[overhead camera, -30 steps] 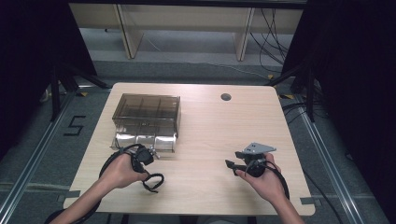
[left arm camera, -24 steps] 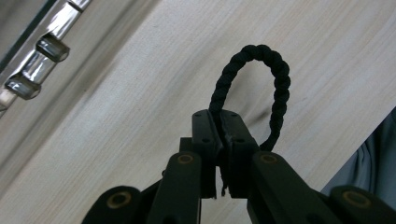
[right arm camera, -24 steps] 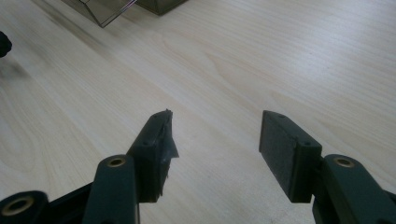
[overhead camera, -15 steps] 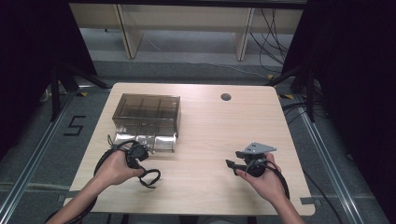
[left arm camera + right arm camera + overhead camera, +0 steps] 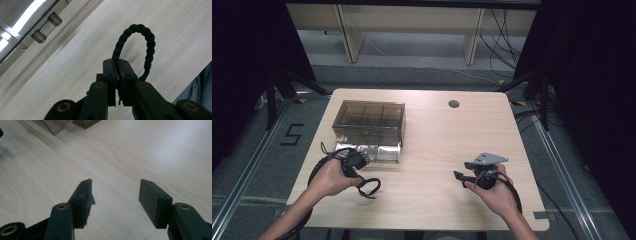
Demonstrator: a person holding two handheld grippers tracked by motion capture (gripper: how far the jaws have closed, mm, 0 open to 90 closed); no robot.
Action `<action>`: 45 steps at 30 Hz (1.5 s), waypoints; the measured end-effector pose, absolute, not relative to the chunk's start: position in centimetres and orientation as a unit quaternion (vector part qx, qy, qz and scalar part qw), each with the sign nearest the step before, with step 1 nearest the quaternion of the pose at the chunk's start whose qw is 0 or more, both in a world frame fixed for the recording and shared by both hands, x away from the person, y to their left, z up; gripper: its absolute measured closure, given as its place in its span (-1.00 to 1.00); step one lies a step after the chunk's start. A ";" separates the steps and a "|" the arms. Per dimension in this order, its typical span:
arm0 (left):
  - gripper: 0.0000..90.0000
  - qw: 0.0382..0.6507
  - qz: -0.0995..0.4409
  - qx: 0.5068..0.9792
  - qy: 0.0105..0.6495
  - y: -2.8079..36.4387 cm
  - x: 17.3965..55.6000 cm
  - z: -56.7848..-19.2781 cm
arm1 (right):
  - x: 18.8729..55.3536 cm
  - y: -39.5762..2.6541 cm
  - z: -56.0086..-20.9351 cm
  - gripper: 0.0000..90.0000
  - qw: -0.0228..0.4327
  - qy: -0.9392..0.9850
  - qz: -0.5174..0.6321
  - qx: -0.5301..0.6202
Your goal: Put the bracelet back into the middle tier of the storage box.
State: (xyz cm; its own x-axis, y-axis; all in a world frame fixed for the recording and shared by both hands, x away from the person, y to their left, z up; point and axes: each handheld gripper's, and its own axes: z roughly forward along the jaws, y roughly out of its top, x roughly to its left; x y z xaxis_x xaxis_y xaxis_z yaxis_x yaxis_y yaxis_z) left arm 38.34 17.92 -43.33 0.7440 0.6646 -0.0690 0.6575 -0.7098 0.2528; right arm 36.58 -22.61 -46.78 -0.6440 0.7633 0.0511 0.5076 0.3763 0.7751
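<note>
The left tool is seen closed on a black twisted rope loop; in the left gripper view the rope is pinched between the two pads, and the rest of the loop arches beyond the jaws above the desk. In the high view the left tool is held in the left hand near the desk's front left, and the rope loop is seen curling on or just over the desk surface beside that hand; which of the two cannot be told.

The right tool is recorded with its jaws standing wide apart, nothing between them, bare wood grain beneath. In the high view it is held in the right hand at the desk's front right, well apart from the left tool, and a grey three-cornered plate is carried on top.

Farther back, a smoke-tinted transparent organiser box with inner compartments is placed on the left half of the desk, just beyond the left tool. Its clear handle posts are noted in the left gripper view. A round cable hole is seen near the far edge.
</note>
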 end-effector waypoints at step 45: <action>0.89 0.168 0.045 0.894 0.412 22.8 39.6 -40.4 | 36.6 -22.6 -46.9 0.00 0.153 0.812 0.400 0.396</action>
